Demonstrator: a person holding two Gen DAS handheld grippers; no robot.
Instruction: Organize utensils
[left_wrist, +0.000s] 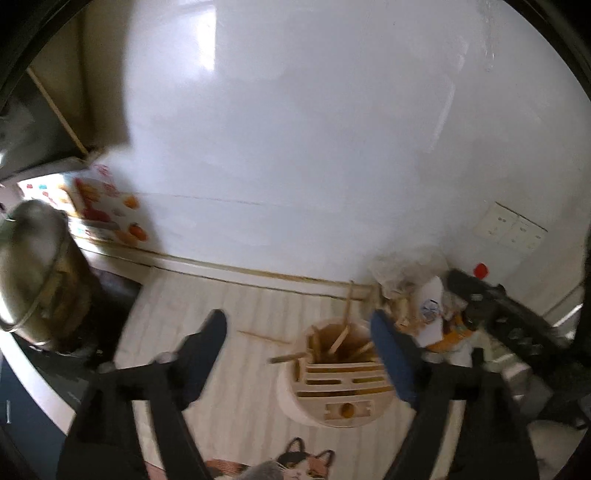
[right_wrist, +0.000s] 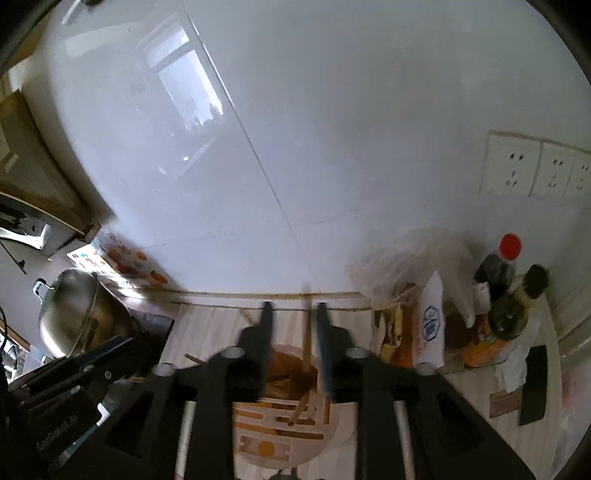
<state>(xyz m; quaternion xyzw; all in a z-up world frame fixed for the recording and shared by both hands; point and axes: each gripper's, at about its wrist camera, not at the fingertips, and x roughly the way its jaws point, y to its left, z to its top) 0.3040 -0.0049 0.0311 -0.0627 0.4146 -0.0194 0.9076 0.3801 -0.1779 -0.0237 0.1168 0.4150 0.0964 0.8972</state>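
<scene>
A round cream utensil holder (left_wrist: 334, 384) with a slotted wooden top stands on the striped counter mat; several wooden chopsticks (left_wrist: 343, 328) stick up from its open well. One loose chopstick (left_wrist: 264, 338) lies on the mat to its left. My left gripper (left_wrist: 299, 332) is open and empty, its fingers either side of the holder. My right gripper (right_wrist: 293, 314) hovers over the same holder (right_wrist: 288, 424), jaws partly apart, with a chopstick (right_wrist: 306, 332) standing between the fingers; I cannot see if the pads touch it. The right gripper's dark body shows in the left wrist view (left_wrist: 517, 325).
A steel pot with lid (left_wrist: 33, 273) sits on the left, also in the right wrist view (right_wrist: 70, 314). Bags, a carton (right_wrist: 430, 321) and sauce bottles (right_wrist: 496, 266) crowd the right. A white tiled wall (right_wrist: 332, 147) with sockets (right_wrist: 517, 170) is close behind.
</scene>
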